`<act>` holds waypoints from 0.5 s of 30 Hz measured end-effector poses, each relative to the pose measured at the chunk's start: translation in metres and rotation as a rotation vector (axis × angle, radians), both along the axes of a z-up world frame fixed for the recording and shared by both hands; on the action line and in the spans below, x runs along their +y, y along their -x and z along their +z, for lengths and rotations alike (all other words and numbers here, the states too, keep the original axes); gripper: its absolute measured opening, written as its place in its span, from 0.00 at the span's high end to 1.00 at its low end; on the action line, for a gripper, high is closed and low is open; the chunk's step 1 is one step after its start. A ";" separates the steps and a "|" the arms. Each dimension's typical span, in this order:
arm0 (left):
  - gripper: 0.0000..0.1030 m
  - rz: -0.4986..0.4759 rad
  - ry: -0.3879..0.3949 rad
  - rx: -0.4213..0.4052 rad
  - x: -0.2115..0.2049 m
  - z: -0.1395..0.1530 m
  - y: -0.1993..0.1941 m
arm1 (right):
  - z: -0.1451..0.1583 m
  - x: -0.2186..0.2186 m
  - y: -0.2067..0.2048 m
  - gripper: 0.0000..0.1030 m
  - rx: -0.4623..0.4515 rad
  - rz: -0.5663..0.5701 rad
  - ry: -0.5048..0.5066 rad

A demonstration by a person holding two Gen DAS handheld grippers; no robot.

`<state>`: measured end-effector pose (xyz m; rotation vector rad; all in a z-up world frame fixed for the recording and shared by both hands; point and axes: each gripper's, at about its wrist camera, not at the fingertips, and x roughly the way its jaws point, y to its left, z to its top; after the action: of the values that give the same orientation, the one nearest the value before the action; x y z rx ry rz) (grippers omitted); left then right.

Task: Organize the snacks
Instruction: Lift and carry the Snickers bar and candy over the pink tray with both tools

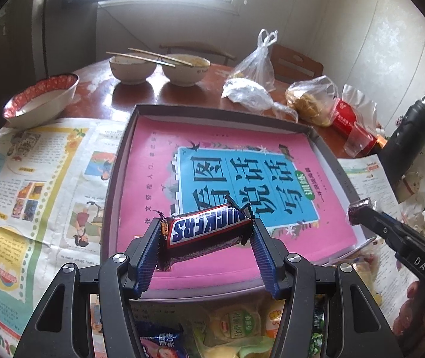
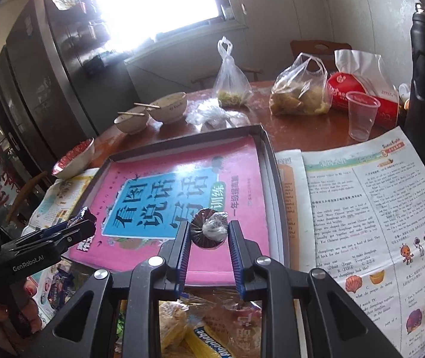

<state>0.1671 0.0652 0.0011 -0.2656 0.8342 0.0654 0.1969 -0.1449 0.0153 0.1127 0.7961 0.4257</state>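
Observation:
My left gripper [image 1: 206, 224] is shut on a Snickers bar [image 1: 209, 234], held crosswise by its ends between the blue pads. It hangs over the near part of a shallow dark box [image 1: 212, 110] whose floor is covered by a pink book [image 1: 152, 155]. My right gripper [image 2: 209, 228] is shut on a small round sweet in a dark wrapper [image 2: 209, 232], also above the pink book [image 2: 242, 185] near the box's [image 2: 267, 155] right side. The right gripper's tip and its sweet [image 1: 358, 210] show at the right of the left wrist view. The left gripper [image 2: 82, 222] shows at the left of the right wrist view.
Newspaper [image 1: 33, 179] covers the table around the box. Behind it stand bowls with chopsticks [image 1: 158, 68], a red-rimmed bowl [image 1: 39, 98], plastic bags of food [image 2: 300, 92], a red tissue pack [image 2: 358, 95], a plastic cup [image 2: 361, 116] and a black flask [image 1: 412, 137]. Several snack packets [image 1: 236, 328] lie at the near edge.

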 end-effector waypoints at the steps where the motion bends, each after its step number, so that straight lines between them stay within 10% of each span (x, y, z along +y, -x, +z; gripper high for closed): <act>1: 0.42 -0.001 -0.003 0.005 0.000 -0.001 -0.001 | 0.000 0.000 -0.001 0.75 -0.001 0.001 0.001; 15: 0.42 -0.031 -0.012 0.050 -0.003 -0.006 -0.013 | -0.008 -0.006 -0.012 0.75 0.062 -0.026 0.019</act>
<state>0.1798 0.0621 -0.0052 -0.2400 0.8868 0.0484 0.2093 -0.1512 0.0078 0.1188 0.8586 0.3911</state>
